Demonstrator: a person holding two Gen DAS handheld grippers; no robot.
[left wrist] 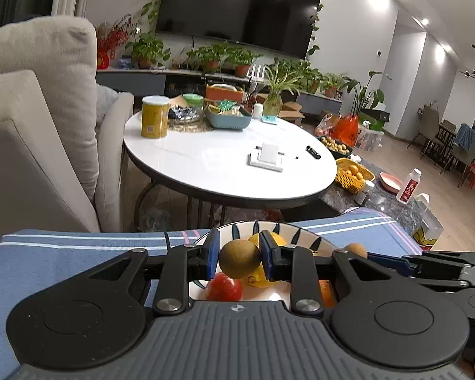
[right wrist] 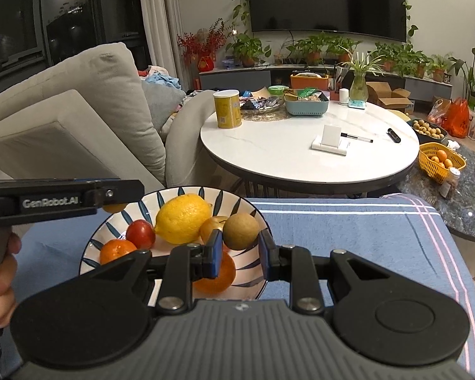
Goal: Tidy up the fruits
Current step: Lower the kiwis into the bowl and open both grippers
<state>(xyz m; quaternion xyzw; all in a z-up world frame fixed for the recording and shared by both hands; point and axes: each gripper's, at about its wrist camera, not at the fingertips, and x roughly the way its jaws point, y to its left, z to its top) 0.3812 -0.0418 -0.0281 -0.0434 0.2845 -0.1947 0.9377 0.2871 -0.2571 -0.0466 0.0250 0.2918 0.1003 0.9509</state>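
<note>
Left gripper (left wrist: 240, 258) is clamped on a small round brown fruit (left wrist: 239, 259) — looks like a longan or small kiwi, can't tell which — held above the near side of the striped bowl (left wrist: 304, 232). From the right wrist view this gripper comes in at the left edge over the bowl's far-left rim, a hand (right wrist: 0, 280) on its handle; its fingertips are hidden there.

Bowl sits on a blue striped cloth (right wrist: 348, 237) and already holds a small orange (right wrist: 116, 250), a red fruit (right wrist: 141, 233), a lemon (right wrist: 183, 218), a yellowish-brown fruit (right wrist: 212, 225) behind the lemon and a bigger orange (right wrist: 220, 277) at the near edge. So most of the sorting looks done.

Right gripper (right wrist: 240, 255) has its blue pads on either side of a second brown fruit (right wrist: 240, 231) of the same kind — they appear to hold it, just above the bowl's right half. In the left wrist view that fruit peeks out at right, beside the right gripper's fingers.

Left to do, as I judge it: lower and let go of both brown fruits in the bowl. No loose fruit shows on the cloth. The yellow basket (right wrist: 440, 160) of small oranges on the dark side table is well apart; whether it counts is unclear.
</note>
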